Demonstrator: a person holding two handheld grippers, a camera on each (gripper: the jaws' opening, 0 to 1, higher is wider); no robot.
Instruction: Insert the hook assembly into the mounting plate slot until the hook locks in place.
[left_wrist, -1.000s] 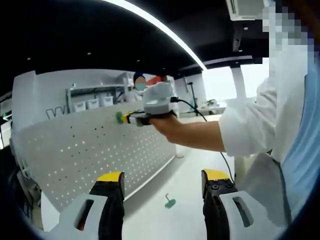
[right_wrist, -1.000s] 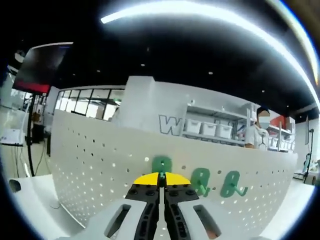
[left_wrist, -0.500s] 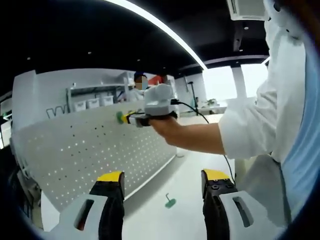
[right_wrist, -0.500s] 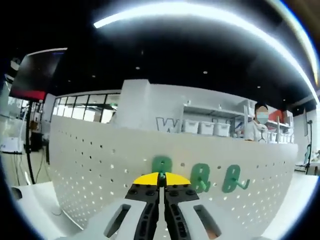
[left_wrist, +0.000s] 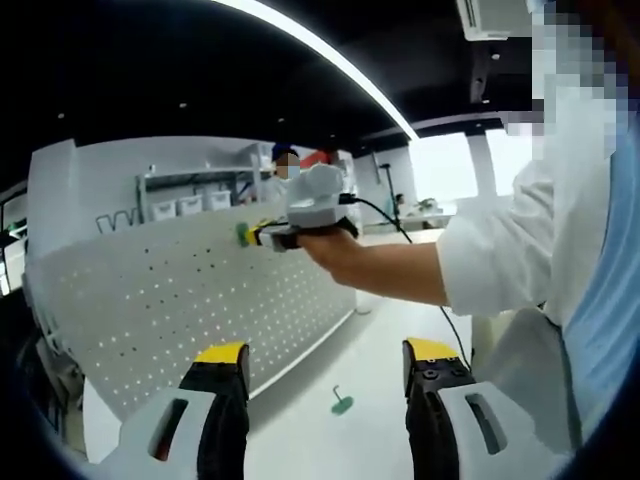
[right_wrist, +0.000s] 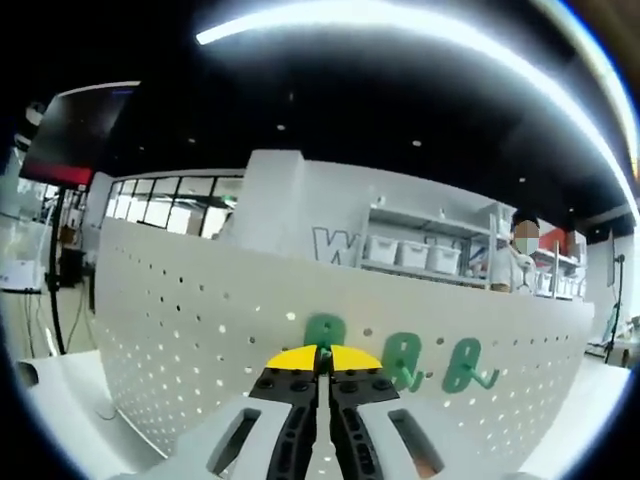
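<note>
The right gripper, jaws clenched on a green plastic hook, pressed it against the white perforated metal pegboard, beside two mounted green hooks. The left gripper stood released, facing the pegboard; a loose green hook lay on the white table before the pegboard.

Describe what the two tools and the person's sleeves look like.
The left tool has light grey bodies with dark slots, black jaws and yellow tips. The right tool is built alike: grey shells, black bolted jaws, yellow tips. From the left gripper view, the right tool carries a pale grey housing with a black cable trailing off. The person wears a white sleeve over light blue.
</note>
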